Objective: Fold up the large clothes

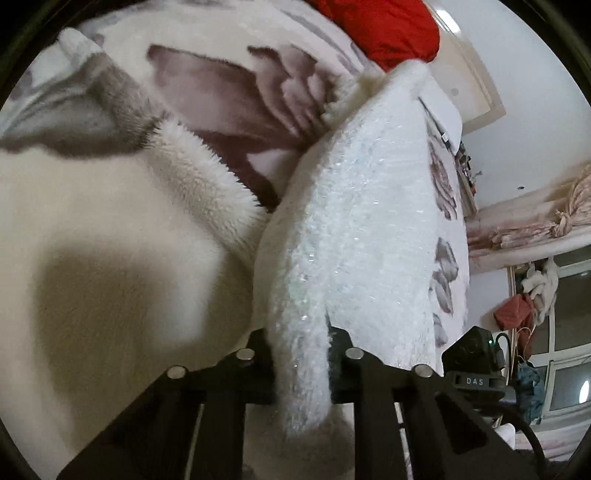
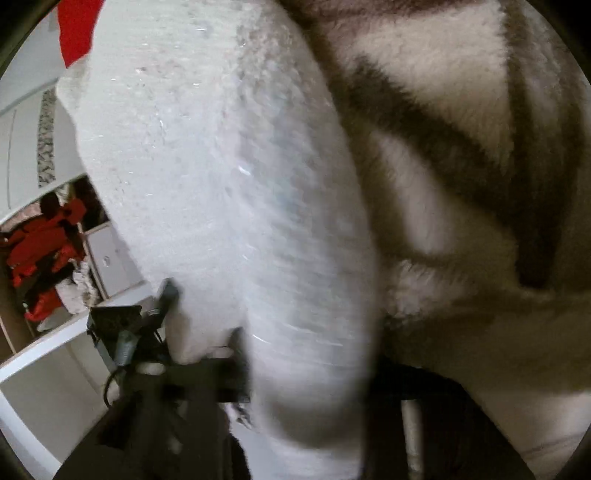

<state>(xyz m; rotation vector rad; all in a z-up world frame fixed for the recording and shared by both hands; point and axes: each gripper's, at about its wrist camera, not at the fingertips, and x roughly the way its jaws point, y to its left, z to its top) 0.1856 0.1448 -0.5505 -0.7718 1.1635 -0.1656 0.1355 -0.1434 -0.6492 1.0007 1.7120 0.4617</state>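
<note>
The white fluffy garment with small shiny threads hangs up from the bed, and both grippers have it. The left gripper has its jaws nearly closed on a narrow strip of the white cloth, which runs down between the fingers. The right gripper also has a thick fold of the same garment between its jaws, and the jaws look closed on it, though this view is blurred.

In my judgement the folding is only in an early or middle stage. The garment is lifted and gathered at its edges, but I see no flat, finished fold, so it must still be laid down, folded over and smoothed.

Under and behind the garment lies a soft blanket with large brown flowers, and a cream fleece part is just beside the left gripper. This bedding is bumpy, so it can disturb a clean fold. A red cloth lies at the far end of the bed. Farther away there are a window with clothes hanging and an open cupboard with red things
</note>
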